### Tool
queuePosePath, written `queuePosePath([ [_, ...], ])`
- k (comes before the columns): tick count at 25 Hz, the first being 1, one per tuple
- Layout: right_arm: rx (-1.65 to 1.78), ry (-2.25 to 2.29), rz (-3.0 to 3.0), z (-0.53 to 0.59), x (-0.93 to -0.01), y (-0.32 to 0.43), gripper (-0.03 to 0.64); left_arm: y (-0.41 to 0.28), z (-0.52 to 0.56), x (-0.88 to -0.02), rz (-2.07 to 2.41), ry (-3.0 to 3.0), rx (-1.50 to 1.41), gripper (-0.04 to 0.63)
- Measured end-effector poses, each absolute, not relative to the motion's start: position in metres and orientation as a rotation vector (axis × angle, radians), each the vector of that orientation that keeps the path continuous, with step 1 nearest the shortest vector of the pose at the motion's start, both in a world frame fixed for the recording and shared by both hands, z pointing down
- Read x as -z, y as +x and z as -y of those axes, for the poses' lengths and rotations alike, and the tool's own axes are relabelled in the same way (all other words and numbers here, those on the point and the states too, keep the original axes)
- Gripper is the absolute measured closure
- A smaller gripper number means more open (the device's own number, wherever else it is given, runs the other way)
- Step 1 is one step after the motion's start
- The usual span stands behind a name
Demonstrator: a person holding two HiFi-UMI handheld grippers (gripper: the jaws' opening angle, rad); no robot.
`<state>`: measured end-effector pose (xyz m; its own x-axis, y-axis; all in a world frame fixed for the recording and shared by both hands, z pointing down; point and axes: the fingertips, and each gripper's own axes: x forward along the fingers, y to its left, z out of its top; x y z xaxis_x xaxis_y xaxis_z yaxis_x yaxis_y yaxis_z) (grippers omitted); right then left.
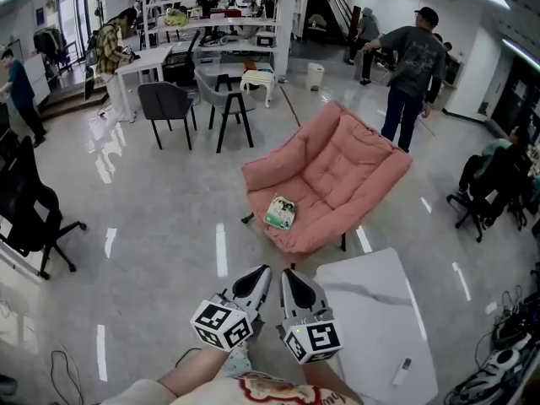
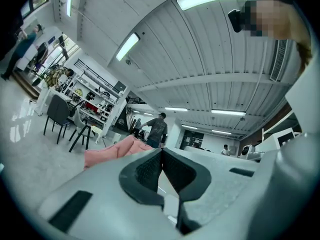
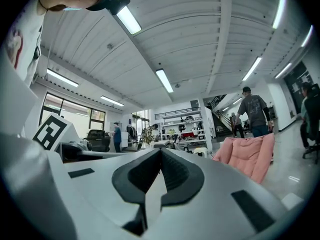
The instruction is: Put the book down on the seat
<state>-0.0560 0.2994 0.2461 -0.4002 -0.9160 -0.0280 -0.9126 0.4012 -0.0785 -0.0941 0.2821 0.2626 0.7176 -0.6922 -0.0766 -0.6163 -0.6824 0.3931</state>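
Book (image 1: pixel 280 212) lies on the pink seat (image 1: pixel 348 169); left gripper (image 1: pixel 261 272) and right gripper (image 1: pixel 290 274) are closed, empty.

One book (image 1: pixel 280 212) at the front edge of one pink seat (image 1: pixel 342 171); one white table (image 1: pixel 371 306); two grippers: left gripper (image 1: pixel 261 272), right gripper (image 1: pixel 290 274).

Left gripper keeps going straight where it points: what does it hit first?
Probably the pink chair: the left gripper aims at it, with nothing between. Height is unclear; it might pass over the backrest.
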Motion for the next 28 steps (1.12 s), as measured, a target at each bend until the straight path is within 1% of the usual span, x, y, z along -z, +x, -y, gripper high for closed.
queuePosePath([
  [6,0.075,-1.651,-2.644,-0.403,-0.255,-0.033,0.617,-0.070,-0.386,-0.275,1.065,2.548,0.305,0.591],
  [12,0.058,-1.588,-2.671,-0.472,-0.240,-0.033,0.617,-0.072,-0.456,-0.260,1.102,2.532,0.325,0.591],
  [19,0.008,-1.528,-2.676,-0.505,-0.231,-0.046,0.617,-0.072,-0.494,-0.248,1.089,2.576,0.328,0.591],
  [28,0.104,-1.533,-2.688,-0.515,-0.238,-0.068,0.618,-0.093,-0.511,-0.248,1.103,2.563,0.304,0.591],
])
